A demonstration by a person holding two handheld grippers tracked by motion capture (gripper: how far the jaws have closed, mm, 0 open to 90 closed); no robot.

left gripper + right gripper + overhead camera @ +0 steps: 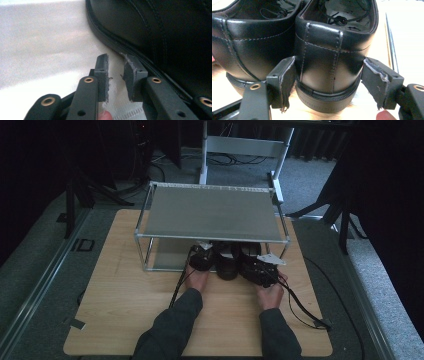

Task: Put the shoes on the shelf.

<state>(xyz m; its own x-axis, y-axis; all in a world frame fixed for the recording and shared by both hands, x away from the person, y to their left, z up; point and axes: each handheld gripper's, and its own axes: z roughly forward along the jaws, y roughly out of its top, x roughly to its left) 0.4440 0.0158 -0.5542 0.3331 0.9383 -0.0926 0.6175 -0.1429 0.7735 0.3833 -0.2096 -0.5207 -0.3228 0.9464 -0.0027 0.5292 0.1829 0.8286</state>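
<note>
Black leather shoe (332, 62) stands heel-first between your right gripper (332, 82) fingers, spread wide, neither pad clearly pressing. Long axis runs away under the rack (210, 212). Left gripper (116, 77) part-open, empty, beside its mate (162, 35).

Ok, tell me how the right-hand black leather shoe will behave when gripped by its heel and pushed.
The black leather shoe looks stiff at its stitched heel, so it probably won't collapse. Its glossy leather may slip between the right gripper's pads. The flat sole should slide rather than tip.

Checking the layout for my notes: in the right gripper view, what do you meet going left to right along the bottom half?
Left jaw pad → heel of the right-hand shoe → right jaw pad.
</note>
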